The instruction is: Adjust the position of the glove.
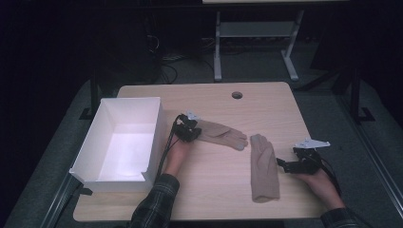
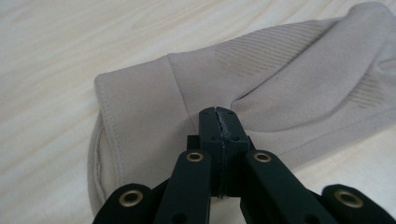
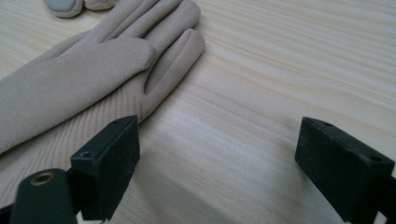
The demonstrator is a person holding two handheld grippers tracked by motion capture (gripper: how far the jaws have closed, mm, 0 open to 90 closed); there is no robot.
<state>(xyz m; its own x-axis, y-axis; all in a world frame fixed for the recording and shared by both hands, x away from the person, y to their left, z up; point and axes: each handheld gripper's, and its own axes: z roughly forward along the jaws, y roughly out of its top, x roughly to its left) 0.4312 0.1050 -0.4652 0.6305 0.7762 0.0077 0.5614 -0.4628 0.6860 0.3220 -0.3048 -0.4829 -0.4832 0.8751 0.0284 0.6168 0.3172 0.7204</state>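
Note:
Two beige gloves lie on the wooden table (image 1: 214,190). The left glove (image 1: 221,134) stretches sideways near the table's middle; my left gripper (image 1: 196,130) is shut on its cuff end, and in the left gripper view the black jaws pinch a fold of the fabric (image 2: 219,114). The right glove (image 1: 263,167) lies lengthwise, fingers pointing away from me. My right gripper (image 1: 281,164) rests just right of it, open, with bare wood between its jaws (image 3: 219,154) and the glove (image 3: 93,79) beside its left jaw.
A white open box (image 1: 124,142), empty inside, stands at the table's left side, close to my left hand. A round cable hole (image 1: 236,95) sits near the far edge. Beyond the table are a desk frame (image 1: 256,42) and dark floor.

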